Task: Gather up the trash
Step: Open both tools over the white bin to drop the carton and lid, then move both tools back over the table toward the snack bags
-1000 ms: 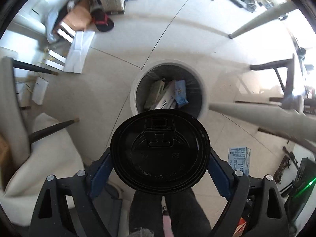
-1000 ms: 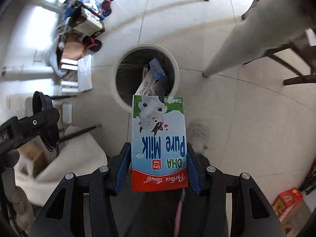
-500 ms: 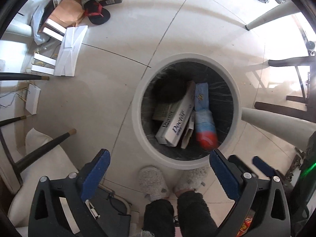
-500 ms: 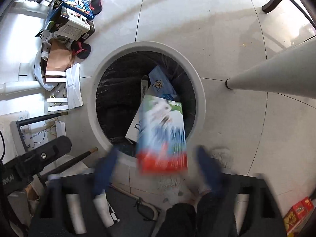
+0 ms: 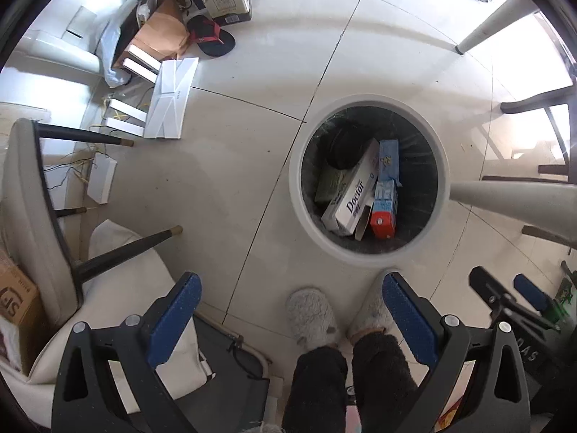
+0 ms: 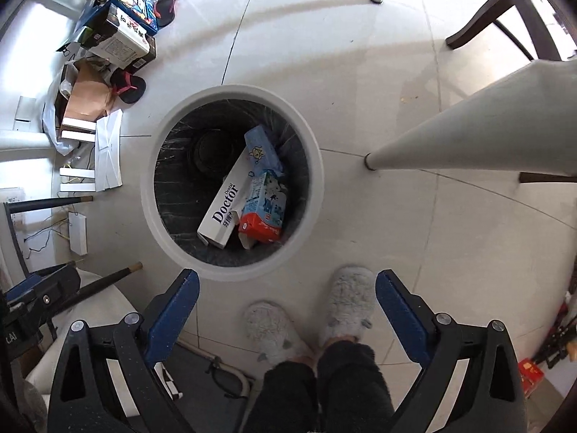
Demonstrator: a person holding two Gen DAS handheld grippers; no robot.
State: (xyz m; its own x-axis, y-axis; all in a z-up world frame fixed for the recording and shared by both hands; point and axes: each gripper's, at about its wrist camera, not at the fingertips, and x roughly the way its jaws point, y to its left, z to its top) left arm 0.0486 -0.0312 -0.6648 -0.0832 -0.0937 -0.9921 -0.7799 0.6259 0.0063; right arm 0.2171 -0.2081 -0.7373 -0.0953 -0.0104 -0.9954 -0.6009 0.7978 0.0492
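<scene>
A round white trash bin [image 5: 364, 257] with a black liner stands on the tiled floor; it also shows in the right wrist view [image 6: 230, 270]. Inside lie the milk carton [image 6: 263, 209] [image 5: 385, 209], a white "Doctor" box [image 6: 223, 209] [image 5: 351, 198], a light blue pack [image 6: 260, 151] [image 5: 388, 158] and the black cup lid [image 6: 209, 151] [image 5: 342, 151]. My left gripper [image 5: 290, 314] is open and empty above the floor, just before the bin. My right gripper [image 6: 286, 306] is open and empty above the bin's near rim.
The person's grey slippers [image 6: 346, 303] stand by the bin. A white table leg [image 6: 450, 140] slants in at right. Chair legs [image 5: 126, 249] and a cushion lie at left. Boxes, a paper bag [image 5: 162, 32] and sandals are piled at back left.
One second ago my left gripper held the black lid and my right held the milk carton. Both opened and dropped them into the bin. Both grippers have since drawn back a little.
</scene>
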